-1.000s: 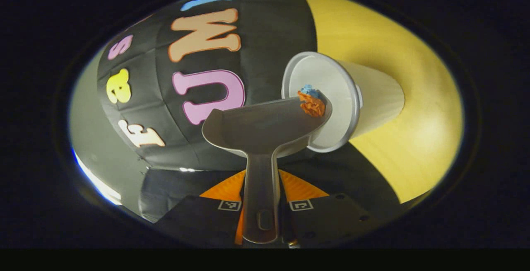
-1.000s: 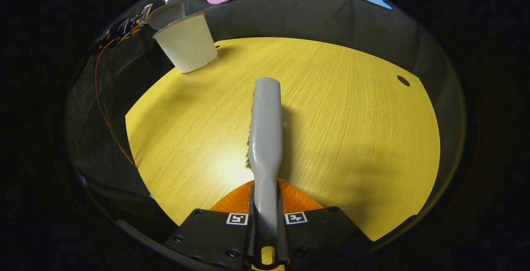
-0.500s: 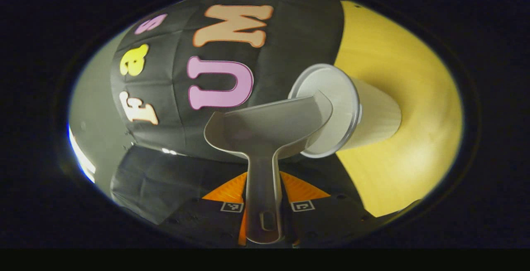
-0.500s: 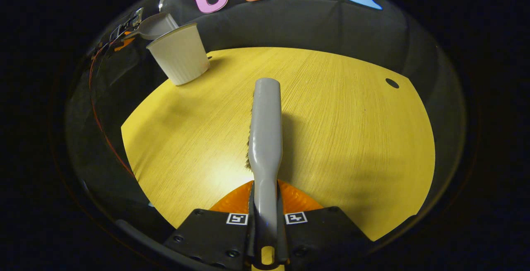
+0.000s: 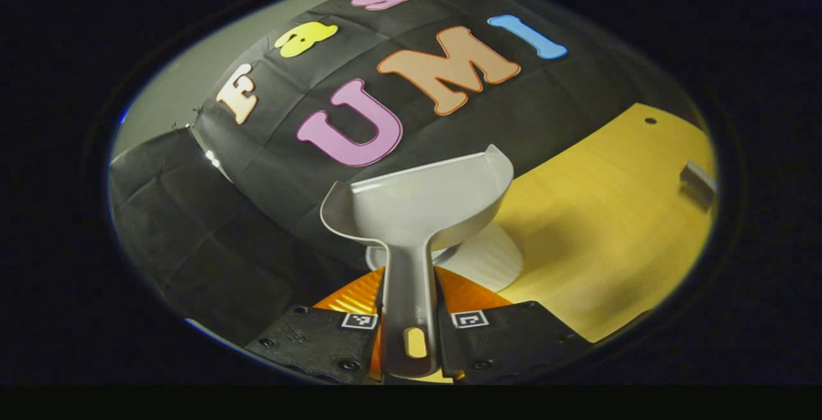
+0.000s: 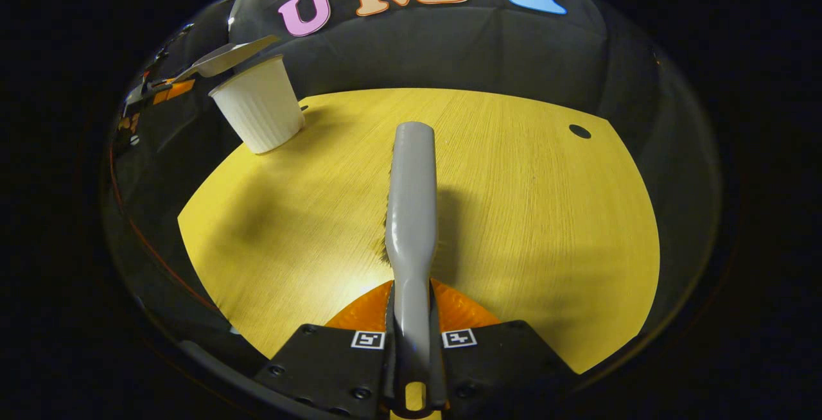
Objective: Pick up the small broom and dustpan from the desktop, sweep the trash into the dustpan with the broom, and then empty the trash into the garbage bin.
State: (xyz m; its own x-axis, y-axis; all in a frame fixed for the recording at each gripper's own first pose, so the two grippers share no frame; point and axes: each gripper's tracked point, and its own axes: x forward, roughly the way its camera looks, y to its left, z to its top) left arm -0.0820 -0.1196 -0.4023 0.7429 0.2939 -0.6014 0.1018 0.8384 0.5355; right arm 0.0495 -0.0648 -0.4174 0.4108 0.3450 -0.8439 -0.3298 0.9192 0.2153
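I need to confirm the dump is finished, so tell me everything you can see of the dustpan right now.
The grey plastic dustpan looks smooth and glossy, with a shallow scoop, raised curved side walls and a flat front lip. Its pan is empty, with no trash visible. The left hand-held gripper is shut on its long handle, which has an oval hanging hole near the end. It is held in the air above the white ribbed garbage bin, roughly level, touching nothing else.
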